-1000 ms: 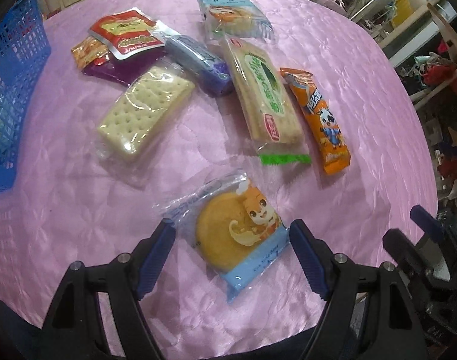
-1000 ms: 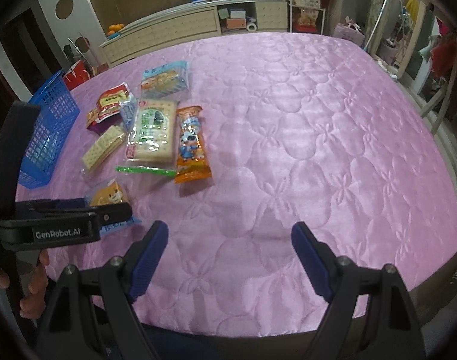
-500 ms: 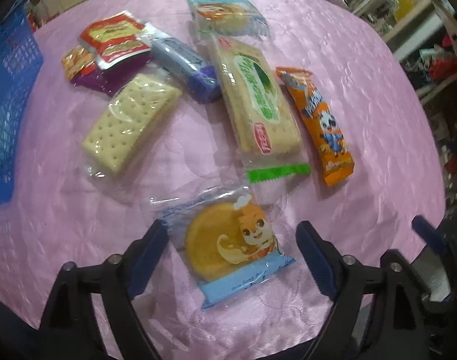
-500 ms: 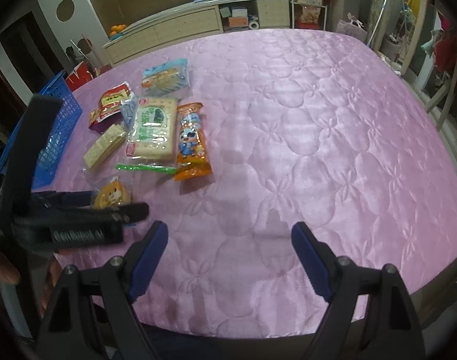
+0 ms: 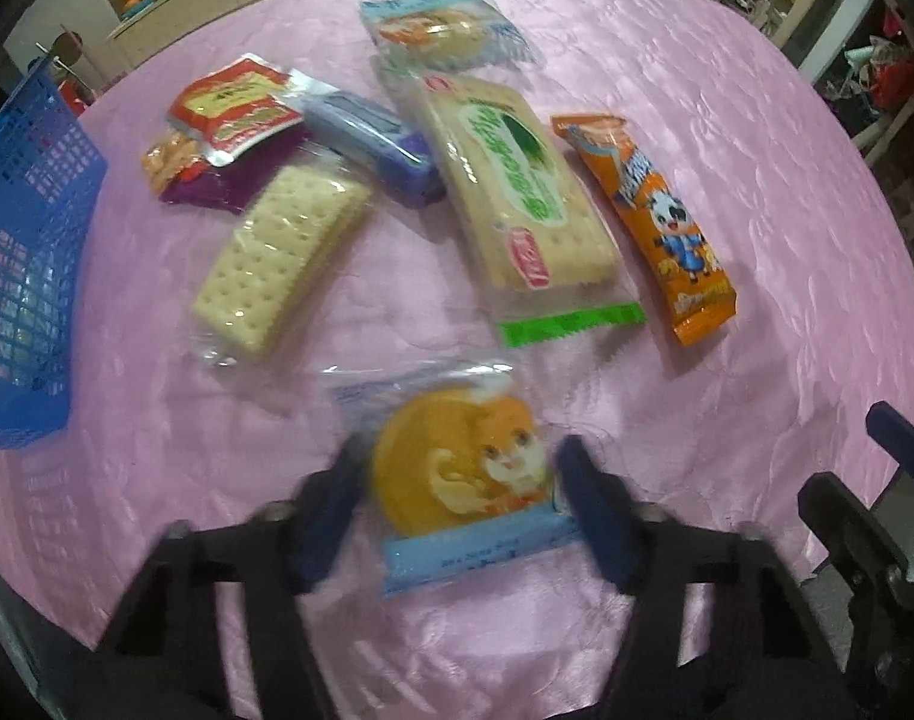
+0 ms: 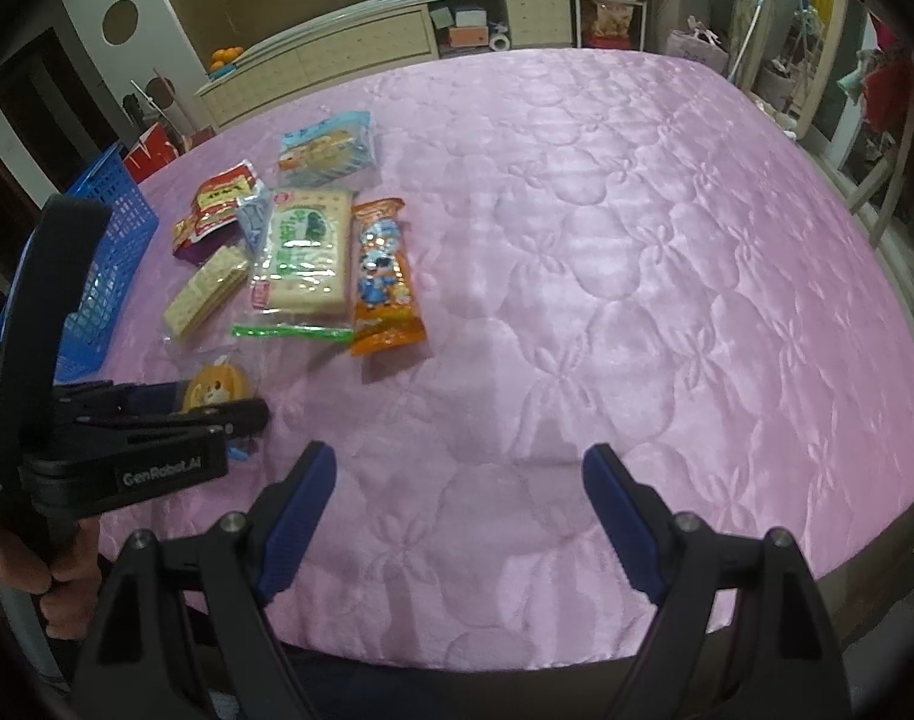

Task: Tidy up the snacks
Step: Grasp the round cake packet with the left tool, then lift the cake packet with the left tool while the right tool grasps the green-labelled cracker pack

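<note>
A round cake in a clear and blue packet with a cartoon squirrel (image 5: 457, 480) lies on the pink quilted cloth (image 5: 757, 120). My left gripper (image 5: 457, 474) has its jaws closed in against the packet's two sides; the fingers are blurred. The packet also shows in the right wrist view (image 6: 217, 387), between the left gripper's fingers (image 6: 241, 414). My right gripper (image 6: 457, 480) is open and empty over bare cloth at the near edge. A blue mesh basket (image 5: 19, 240) stands at the left.
Other snacks lie beyond: plain crackers (image 5: 277, 264), a green-label cracker pack (image 5: 517, 192), an orange panda bar (image 5: 655, 222), a purple-blue packet (image 5: 379, 150), a red packet (image 5: 235, 108), a light blue packet (image 5: 445, 30). Shelves and furniture ring the table.
My left gripper's jaws have closed in from wide apart onto the squirrel cake packet. The view has drawn back slightly. The right gripper has hardly moved.
</note>
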`<action>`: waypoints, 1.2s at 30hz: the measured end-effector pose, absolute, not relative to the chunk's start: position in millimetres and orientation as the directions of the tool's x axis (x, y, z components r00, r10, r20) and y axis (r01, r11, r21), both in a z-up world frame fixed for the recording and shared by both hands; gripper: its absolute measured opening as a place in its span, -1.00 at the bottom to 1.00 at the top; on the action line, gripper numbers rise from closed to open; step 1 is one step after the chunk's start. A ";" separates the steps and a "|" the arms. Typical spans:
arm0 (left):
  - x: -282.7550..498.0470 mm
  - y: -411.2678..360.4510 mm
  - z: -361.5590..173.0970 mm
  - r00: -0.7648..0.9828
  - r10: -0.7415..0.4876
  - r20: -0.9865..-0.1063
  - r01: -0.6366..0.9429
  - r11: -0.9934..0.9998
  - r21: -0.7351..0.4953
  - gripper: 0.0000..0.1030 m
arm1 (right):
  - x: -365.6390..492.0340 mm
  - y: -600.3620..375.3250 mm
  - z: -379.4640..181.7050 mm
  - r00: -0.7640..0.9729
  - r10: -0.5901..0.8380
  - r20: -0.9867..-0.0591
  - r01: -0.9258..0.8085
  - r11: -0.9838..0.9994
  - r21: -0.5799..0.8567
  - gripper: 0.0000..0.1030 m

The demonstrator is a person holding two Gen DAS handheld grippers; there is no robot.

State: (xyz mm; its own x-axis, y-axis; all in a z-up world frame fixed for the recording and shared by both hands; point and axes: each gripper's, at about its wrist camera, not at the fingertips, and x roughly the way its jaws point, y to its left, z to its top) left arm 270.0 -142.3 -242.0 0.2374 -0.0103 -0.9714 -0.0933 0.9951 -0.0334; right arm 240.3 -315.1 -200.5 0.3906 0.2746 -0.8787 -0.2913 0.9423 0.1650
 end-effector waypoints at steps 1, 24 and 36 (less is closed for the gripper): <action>269.2 -138.8 -241.6 0.233 -0.025 -0.972 -0.093 0.995 -0.048 0.00 | 240.4 -311.1 -199.4 0.389 0.275 -0.879 -0.302 0.940 0.161 0.70; 235.0 -22.5 -190.1 0.400 -0.081 -0.913 -0.121 0.983 -0.140 -0.01 | 308.7 -206.1 -208.6 0.226 0.424 -0.877 -0.430 0.851 0.300 0.59; 259.0 -25.2 -198.6 0.400 -0.087 -0.912 -0.077 0.989 -0.128 -0.01 | 344.6 -181.4 -235.4 0.204 0.341 -0.918 -0.402 0.884 0.240 0.60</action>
State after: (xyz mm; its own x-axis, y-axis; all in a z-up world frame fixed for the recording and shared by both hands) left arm 259.0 -25.2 -198.6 0.4004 -0.0866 -0.9122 -0.0770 0.9888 -0.1277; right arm 344.6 -181.4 -235.4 0.2039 0.3414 -0.9175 -0.4015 0.8839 0.2396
